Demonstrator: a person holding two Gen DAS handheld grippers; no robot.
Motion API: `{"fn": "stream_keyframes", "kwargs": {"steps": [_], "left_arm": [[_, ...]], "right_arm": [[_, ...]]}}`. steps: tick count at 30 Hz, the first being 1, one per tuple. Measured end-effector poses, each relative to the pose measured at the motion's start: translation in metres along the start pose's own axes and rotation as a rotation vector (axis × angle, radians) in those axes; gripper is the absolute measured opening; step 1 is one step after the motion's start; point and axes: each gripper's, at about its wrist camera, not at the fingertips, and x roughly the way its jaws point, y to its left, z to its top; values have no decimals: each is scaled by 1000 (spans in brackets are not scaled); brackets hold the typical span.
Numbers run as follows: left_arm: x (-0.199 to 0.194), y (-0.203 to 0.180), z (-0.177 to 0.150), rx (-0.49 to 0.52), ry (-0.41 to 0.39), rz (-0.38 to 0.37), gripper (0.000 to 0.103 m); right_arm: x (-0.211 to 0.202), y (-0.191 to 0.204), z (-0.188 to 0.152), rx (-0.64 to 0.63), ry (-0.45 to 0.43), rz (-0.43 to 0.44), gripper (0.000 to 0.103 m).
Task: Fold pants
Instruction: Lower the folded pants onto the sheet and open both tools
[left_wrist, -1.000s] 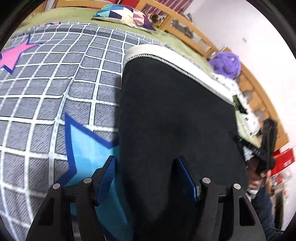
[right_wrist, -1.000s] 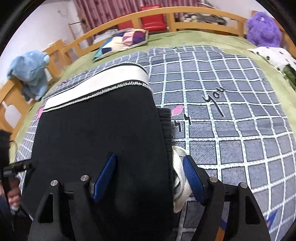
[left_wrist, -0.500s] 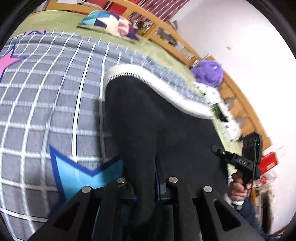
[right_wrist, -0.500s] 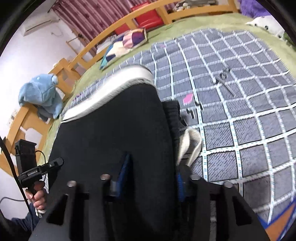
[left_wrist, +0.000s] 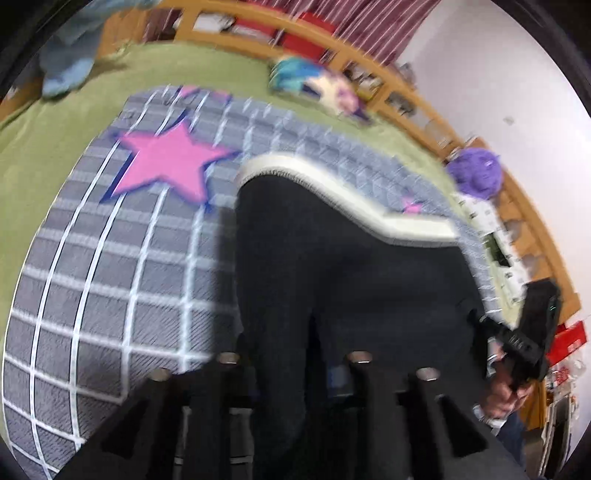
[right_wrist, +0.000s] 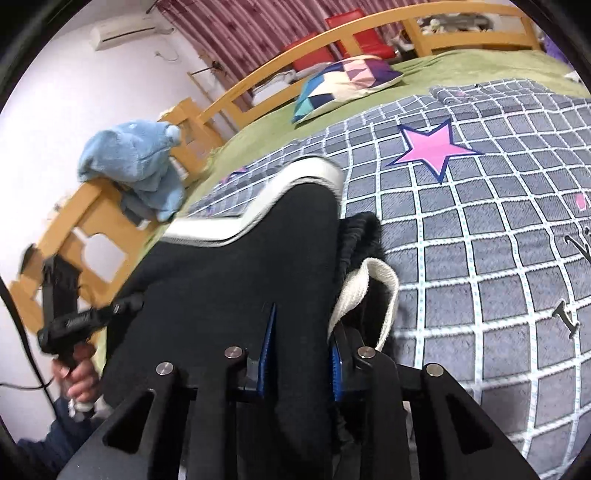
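Black pants (left_wrist: 332, 266) with a white band along the far edge (left_wrist: 369, 210) are lifted off the grey checked blanket (left_wrist: 92, 295). My left gripper (left_wrist: 291, 354) is shut on the near left edge of the pants. My right gripper (right_wrist: 301, 343) is shut on the near right edge of the pants (right_wrist: 236, 273), beside a loose white band (right_wrist: 369, 284). The right gripper also shows at the right of the left wrist view (left_wrist: 517, 339). The left gripper shows at the left of the right wrist view (right_wrist: 74, 317). The left wrist view is blurred.
The blanket (right_wrist: 480, 240) with pink stars (right_wrist: 432, 147) lies on a green bed cover (right_wrist: 461, 66). A patterned pillow (right_wrist: 343, 81), a blue plush (right_wrist: 136, 162), a purple plush (left_wrist: 476, 173) and a wooden bed rail (right_wrist: 258, 81) are around it.
Both grippers closed on the near edge of the pants and then raised it. The pants now hang lifted and the views tilt toward the far side of the bed.
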Motion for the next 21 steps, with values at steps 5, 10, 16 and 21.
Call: {"fn": "stream_keyframes", "kwargs": {"steps": [5,10,16,21], "left_arm": [[-12,-14,-12,86,-53,124,37],[-57,-45,-32,184,-141,136,50],[-59,-58,-94,232,-121,146,51],[-46,-48,-124,220,-85,201,53]], "right_arm": [[9,-20,-7,-21,55,-97,46],[-34,26,-11,-143,-18,-295,45],[-49,81,-73,-325,-40,-274,45],[-30,71,-124,-366,-1,-357,44]]}}
